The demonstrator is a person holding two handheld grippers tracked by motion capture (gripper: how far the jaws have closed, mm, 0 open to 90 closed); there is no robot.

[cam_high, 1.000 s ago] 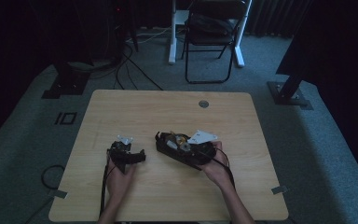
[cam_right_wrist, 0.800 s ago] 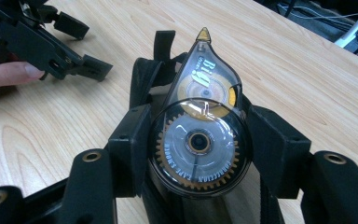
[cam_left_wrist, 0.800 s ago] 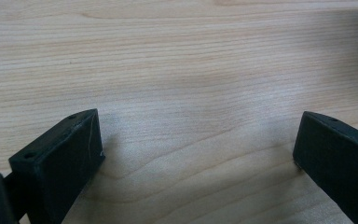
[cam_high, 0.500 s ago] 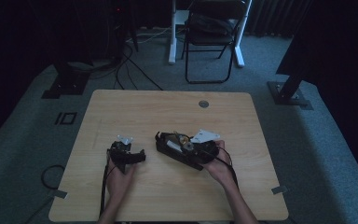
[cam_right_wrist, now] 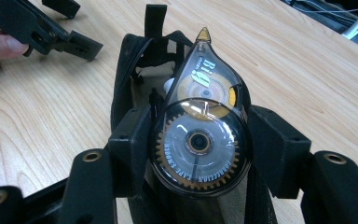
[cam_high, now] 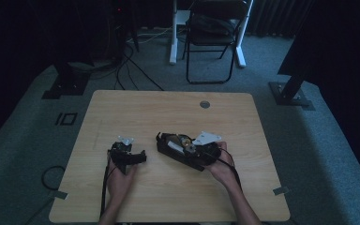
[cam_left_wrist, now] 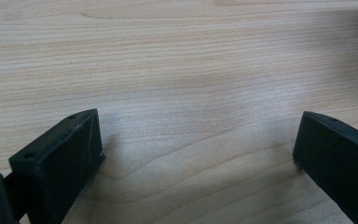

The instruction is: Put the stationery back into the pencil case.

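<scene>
A: Your right tongs [cam_right_wrist: 198,140] are pinching the clear, teardrop-shaped correction tape dispenser [cam_right_wrist: 200,126] with its black-and-gold gears, one pad on each flat side of its round body. Its amber tip points away from you, over the mouth of the black fabric pouch [cam_right_wrist: 135,70] lying on the pale wooden tabletop [cam_high: 168,112].

B: And where does that sit on the tabletop?

A: Right of centre, on your side, just ahead of your right hand [cam_high: 222,168]. The pouch lies directly beneath the dispenser.

B: What could go wrong from here?

A: The shell is smooth, curved plastic, so if you tilt or push against the pouch's edge, I'd expect it to swivel or squirt out of the pads. The pouch is soft and nothing pins it; a nudge could slide it or fold the opening shut.

B: My other side?

A: Your left tongs [cam_left_wrist: 196,149] are spread wide with nothing between them, low over bare wood, well clear of the pouch. Bracing the pouch with them would help.
</scene>
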